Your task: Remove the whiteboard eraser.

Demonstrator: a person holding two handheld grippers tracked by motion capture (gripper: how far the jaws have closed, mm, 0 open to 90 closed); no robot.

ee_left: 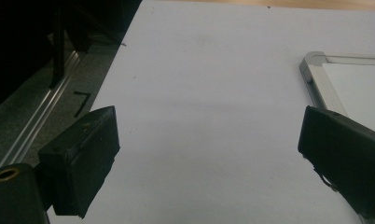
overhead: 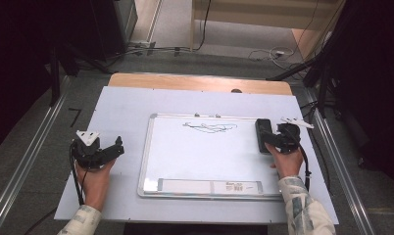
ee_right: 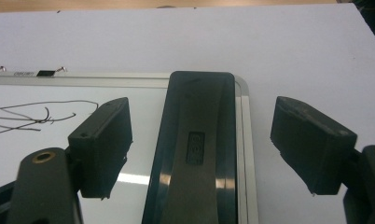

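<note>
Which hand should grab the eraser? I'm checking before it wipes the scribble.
Right. The right gripper is open with the eraser between its jaws; the left gripper sits off the whiteboard.

- This looks like a lab or recording room set up for test work, not a home.
- The tabletop under each handheld tool is covered with a plain pale sheet, its wooden edge showing along the far side.
- Metal rails run along the grey carpeted floor, outward of the tools on both sides.
- Beyond the tools, past the tabletop's far edge, loose cables trail across the floor.
- Dark stands and black equipment flank the space left and right.
- A whiteboard lies flat between the tools.
</note>
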